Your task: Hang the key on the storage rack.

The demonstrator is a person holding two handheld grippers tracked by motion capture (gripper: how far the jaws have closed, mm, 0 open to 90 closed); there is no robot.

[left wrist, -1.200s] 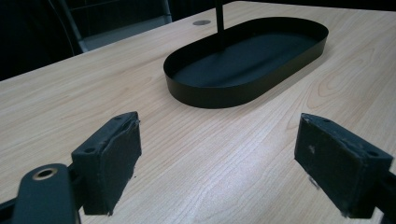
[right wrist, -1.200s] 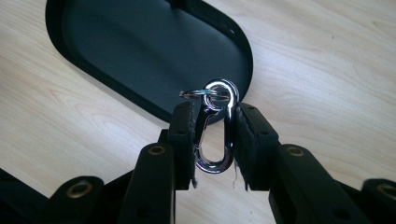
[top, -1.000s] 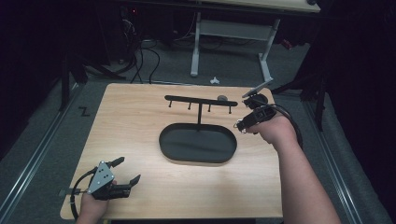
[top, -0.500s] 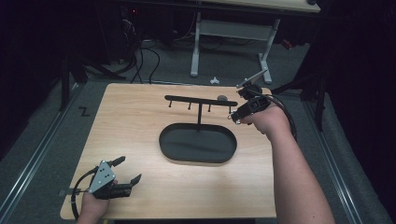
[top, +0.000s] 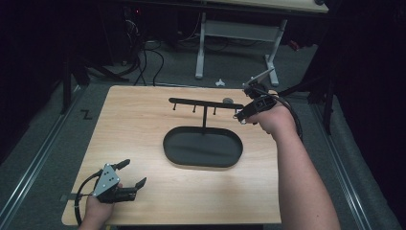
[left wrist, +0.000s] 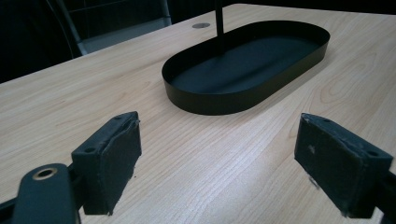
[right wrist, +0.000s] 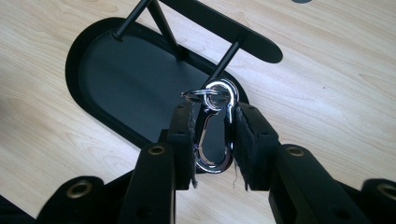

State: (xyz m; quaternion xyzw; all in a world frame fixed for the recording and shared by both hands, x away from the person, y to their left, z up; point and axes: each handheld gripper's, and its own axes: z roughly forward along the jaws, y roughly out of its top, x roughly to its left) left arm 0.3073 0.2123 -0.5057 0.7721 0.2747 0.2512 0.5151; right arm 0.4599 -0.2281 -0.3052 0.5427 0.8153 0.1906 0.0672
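Observation:
A black stand with an oval tray (top: 203,148) and a hook bar (top: 206,102) on a thin post stands mid-table. My right gripper (top: 241,117) hovers at the bar's right end, shut on a silver snap hook (right wrist: 214,140). The clip's round eye and small ring (right wrist: 218,91) touch or overlap the outermost peg (right wrist: 226,59) under the bar in the right gripper view. My left gripper (top: 131,173) rests near the table's front left corner, open, with nothing between its pads (left wrist: 114,158). The tray (left wrist: 247,70) lies ahead of it, empty.
The wooden table (top: 139,129) has a round grommet (top: 228,100) near its far edge behind the bar. Beyond the table are a desk frame (top: 239,43), cables and a small white object (top: 220,82) on the floor.
My right hand has carried the snap hook a little left and away from me, in toward the bar's right end. The left gripper has stayed put.

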